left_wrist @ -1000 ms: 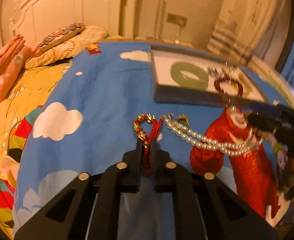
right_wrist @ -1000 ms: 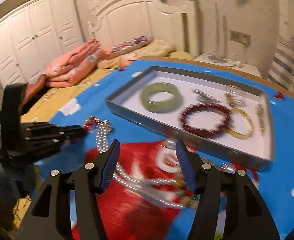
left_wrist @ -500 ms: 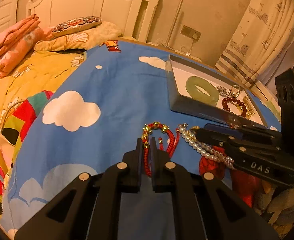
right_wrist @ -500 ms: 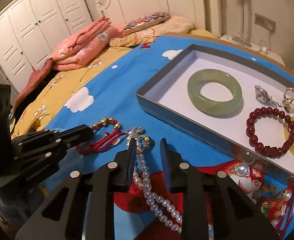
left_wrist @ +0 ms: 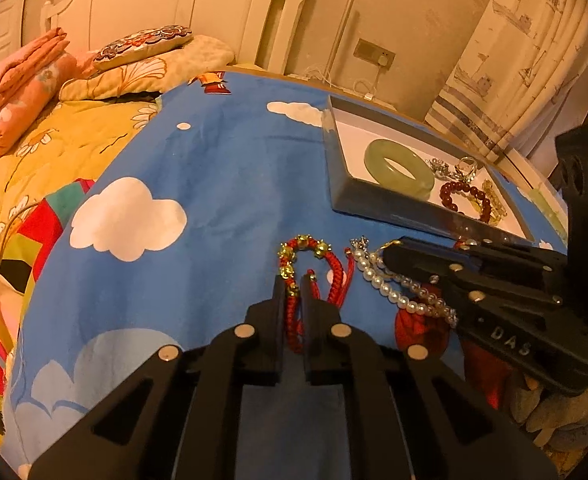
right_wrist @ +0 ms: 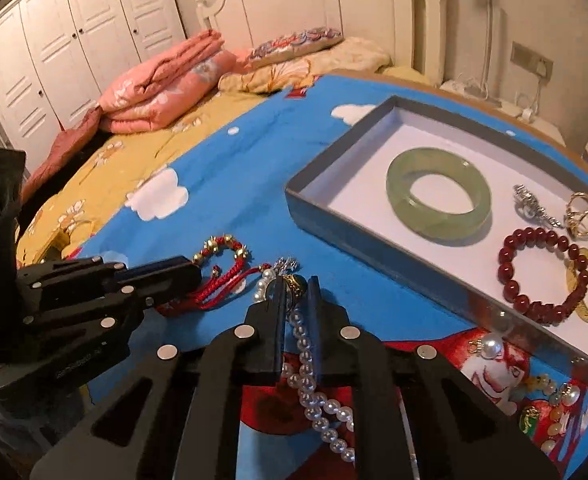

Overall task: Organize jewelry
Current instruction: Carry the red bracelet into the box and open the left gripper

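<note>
Your left gripper (left_wrist: 292,280) is clamped tight on the red braided bracelet (left_wrist: 314,264), which lies on the blue cloud-print cloth (left_wrist: 221,184); your right gripper (right_wrist: 297,284) has just been closing and now pinches the pearl necklace (right_wrist: 310,368) right by its gold charm (right_wrist: 296,283), pads pressing the strand. Just beyond, the two pieces lie side by side, nearly touching. Further back, the grey tray (right_wrist: 334,224) holds the green jade bangle (right_wrist: 438,196), dark red bead bracelet (right_wrist: 542,272) and gold and silver pieces; bed and pillows beyond.
</note>
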### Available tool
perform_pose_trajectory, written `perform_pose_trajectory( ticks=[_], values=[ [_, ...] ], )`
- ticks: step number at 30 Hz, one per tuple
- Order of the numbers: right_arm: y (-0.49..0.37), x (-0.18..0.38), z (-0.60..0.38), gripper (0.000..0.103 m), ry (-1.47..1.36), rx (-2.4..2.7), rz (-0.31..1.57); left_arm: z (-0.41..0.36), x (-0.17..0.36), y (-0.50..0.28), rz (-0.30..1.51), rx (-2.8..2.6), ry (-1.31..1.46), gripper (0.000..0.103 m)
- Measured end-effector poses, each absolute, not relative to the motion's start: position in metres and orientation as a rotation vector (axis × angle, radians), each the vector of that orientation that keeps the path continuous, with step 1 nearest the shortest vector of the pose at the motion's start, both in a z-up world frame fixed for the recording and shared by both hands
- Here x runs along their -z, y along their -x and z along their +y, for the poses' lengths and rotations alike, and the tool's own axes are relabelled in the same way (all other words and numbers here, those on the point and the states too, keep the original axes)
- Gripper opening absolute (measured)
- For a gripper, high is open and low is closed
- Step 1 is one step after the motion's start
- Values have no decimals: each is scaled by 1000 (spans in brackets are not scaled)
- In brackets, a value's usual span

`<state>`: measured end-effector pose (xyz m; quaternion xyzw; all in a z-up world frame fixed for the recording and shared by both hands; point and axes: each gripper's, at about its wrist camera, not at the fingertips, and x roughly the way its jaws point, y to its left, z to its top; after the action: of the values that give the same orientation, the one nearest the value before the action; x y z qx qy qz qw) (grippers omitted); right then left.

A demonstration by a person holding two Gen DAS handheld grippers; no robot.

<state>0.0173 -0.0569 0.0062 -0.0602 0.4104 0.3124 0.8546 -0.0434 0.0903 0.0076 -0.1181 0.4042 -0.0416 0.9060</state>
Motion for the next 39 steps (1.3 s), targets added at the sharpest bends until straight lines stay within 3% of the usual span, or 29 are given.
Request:
perform_pose_trajectory(
  ticks=[17,25,39],
  values=[
    [4,-21,-95,11,49,-670,811,83,-27,66,721,13,172,7],
    [3,-27,-125,11,-21,-644,793,64,-61,73,655,36,108,7],
    [-18,-46,-167,11,-112,-566,733,17,-99,30,599,152,36,7]
  ],
)
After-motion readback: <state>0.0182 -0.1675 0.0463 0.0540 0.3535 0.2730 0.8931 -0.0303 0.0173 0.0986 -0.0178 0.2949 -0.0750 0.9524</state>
